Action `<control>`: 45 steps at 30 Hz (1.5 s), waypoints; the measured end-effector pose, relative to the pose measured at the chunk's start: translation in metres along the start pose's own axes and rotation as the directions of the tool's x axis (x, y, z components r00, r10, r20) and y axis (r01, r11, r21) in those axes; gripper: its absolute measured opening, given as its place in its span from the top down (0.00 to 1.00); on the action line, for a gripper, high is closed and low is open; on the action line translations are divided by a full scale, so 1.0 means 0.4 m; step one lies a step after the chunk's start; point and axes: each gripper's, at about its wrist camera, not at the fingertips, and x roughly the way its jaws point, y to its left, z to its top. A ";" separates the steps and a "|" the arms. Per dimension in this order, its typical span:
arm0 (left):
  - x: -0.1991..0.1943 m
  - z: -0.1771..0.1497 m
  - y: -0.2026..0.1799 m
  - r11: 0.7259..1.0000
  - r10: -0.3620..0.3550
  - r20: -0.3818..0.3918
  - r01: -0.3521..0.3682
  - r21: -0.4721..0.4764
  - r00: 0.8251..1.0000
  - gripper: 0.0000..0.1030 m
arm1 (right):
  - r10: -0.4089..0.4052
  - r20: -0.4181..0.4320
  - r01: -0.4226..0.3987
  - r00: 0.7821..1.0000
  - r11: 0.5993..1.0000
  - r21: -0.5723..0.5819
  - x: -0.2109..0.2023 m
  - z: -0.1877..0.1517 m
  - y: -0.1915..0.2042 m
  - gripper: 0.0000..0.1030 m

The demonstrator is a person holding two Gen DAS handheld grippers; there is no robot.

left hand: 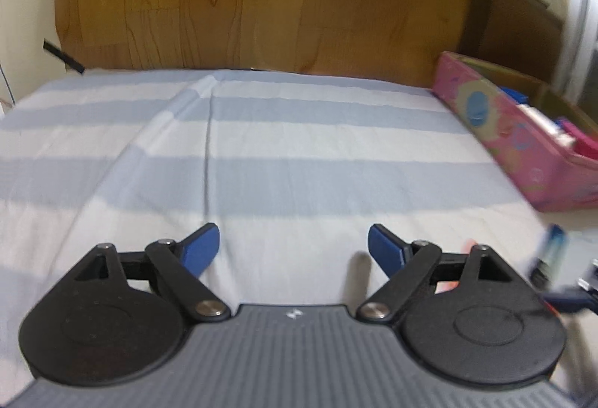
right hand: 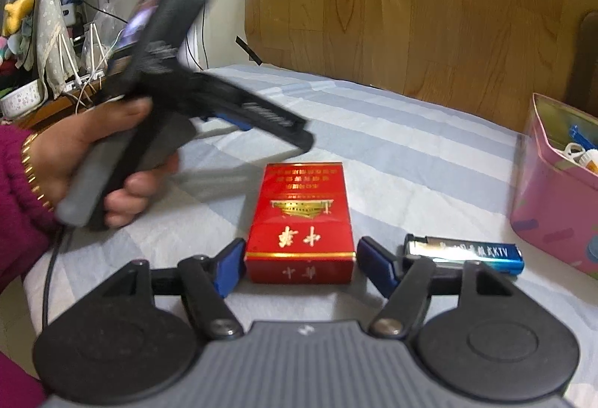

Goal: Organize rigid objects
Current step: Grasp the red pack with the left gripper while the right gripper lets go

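The lighter (right hand: 465,254) reads "KTV"; the red pack (right hand: 300,224) carries gold Chinese characters. The pack lies flat on the striped sheet (right hand: 392,146) with its near end between the right gripper's (right hand: 301,264) spread pads, which stand just off it. The lighter lies just right of that gripper, near the pink box (right hand: 549,206). The left gripper (left hand: 294,247) is spread over bare sheet, holding nothing.

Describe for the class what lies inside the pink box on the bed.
Inside the pink box the right wrist view shows blue, white and orange bits above the rim. What they are is unclear, and the wall hides everything lower down.
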 end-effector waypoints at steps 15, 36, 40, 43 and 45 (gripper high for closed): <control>-0.051 -0.048 -0.123 0.923 -0.381 -0.096 0.384 0.012 0.920 0.45 | 0.029 -0.003 -0.029 1.000 0.999 -0.035 -0.014 -0.010 -0.015 0.44; -0.004 -0.120 -0.651 0.758 -0.548 -0.266 0.605 0.244 0.793 0.34 | -0.180 0.065 0.166 0.982 0.970 0.176 -0.339 -0.274 -0.274 0.39; 0.008 -0.107 -0.705 0.774 -0.521 -0.269 0.581 0.251 0.810 0.34 | -0.214 0.102 0.188 0.971 0.957 0.219 -0.379 -0.299 -0.298 0.20; 0.011 -0.105 -0.733 0.770 -0.514 -0.276 0.579 0.268 0.812 0.34 | -0.244 0.092 0.218 0.965 0.950 0.225 -0.382 -0.317 -0.317 0.19; 0.008 -0.104 -0.746 0.767 -0.515 -0.283 0.583 0.270 0.809 0.34 | -0.256 0.102 0.226 0.961 0.945 0.238 -0.386 -0.334 -0.329 0.20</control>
